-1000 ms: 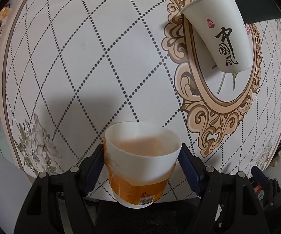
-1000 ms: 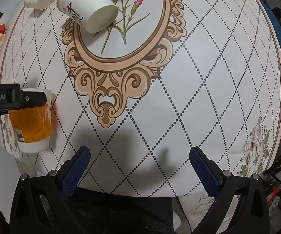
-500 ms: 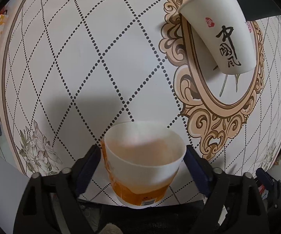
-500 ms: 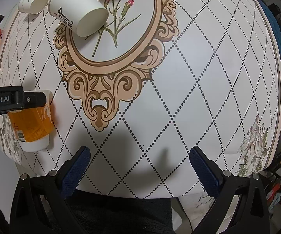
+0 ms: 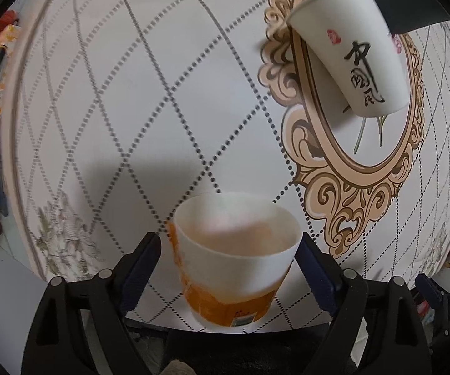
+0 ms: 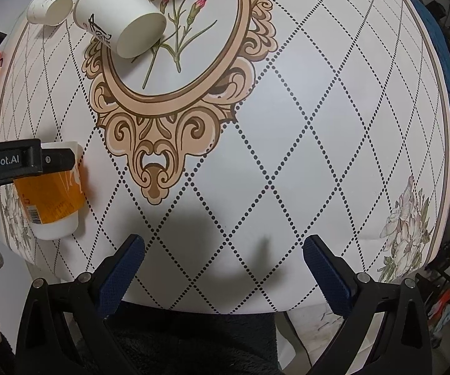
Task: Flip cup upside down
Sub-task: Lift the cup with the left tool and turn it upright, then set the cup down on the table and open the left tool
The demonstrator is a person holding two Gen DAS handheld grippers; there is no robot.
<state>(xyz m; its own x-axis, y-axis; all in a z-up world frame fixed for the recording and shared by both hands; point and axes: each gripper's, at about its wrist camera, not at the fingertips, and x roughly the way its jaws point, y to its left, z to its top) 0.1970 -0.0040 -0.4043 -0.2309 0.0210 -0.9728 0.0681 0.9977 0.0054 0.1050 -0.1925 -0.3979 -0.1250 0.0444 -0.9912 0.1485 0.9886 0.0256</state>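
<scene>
An orange and white paper cup [image 5: 234,259] stands upright, mouth up, near the table's front edge between the fingers of my left gripper [image 5: 228,250]. The jaws stand open, with a gap on the left side of the cup. The same cup [image 6: 53,197] shows in the right wrist view with the left gripper's finger [image 6: 59,161] across its rim. My right gripper [image 6: 223,265] is open and empty over the table's front edge.
A white paper cup with black calligraphy [image 5: 356,56] [image 6: 118,25] stands upside down on the oval floral print. A smaller white cup [image 6: 48,11] sits upside down at the far left. The table edge [image 6: 193,304] runs just in front of both grippers.
The left gripper has opened around the orange cup, which now stands free on the table. Both grippers have moved slightly forward over the table.
</scene>
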